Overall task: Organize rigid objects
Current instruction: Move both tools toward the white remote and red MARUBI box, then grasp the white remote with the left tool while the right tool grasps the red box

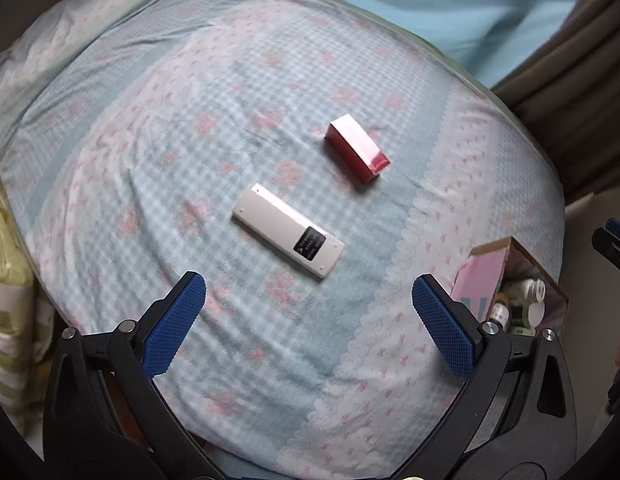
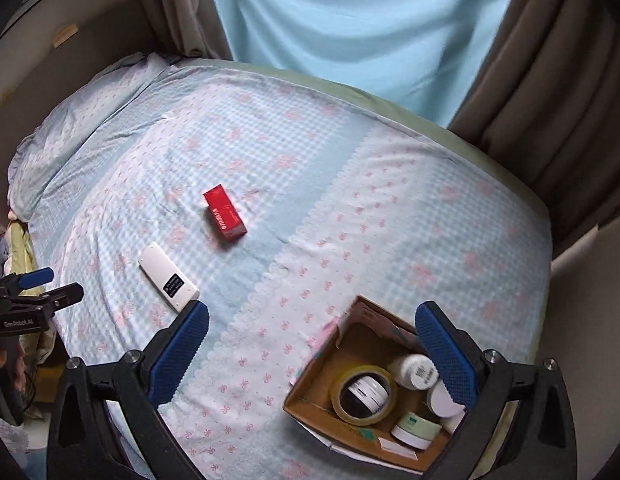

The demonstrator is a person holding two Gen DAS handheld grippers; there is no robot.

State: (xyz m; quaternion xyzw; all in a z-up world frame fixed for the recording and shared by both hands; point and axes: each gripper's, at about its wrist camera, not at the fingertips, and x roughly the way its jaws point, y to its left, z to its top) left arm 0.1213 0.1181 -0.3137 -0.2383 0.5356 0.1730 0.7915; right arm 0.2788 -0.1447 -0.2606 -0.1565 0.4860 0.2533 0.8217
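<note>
Left gripper (image 1: 310, 312) gapes over the remote (image 1: 288, 231), at 12 o'clock, presumably lining up a grasp. Right gripper (image 2: 311, 344), empty and spread, waits above the box (image 2: 310, 384); carton (image 2: 224, 217) lies beyond.

Bed (image 2: 409, 184) covered by blue-white checked sheet with pink floral print. Pale blue curtain (image 2: 349, 20) at far side, daylight through it. Brown drapes (image 2: 549, 100) flank it. Beige wall (image 2: 70, 60) at left.
</note>
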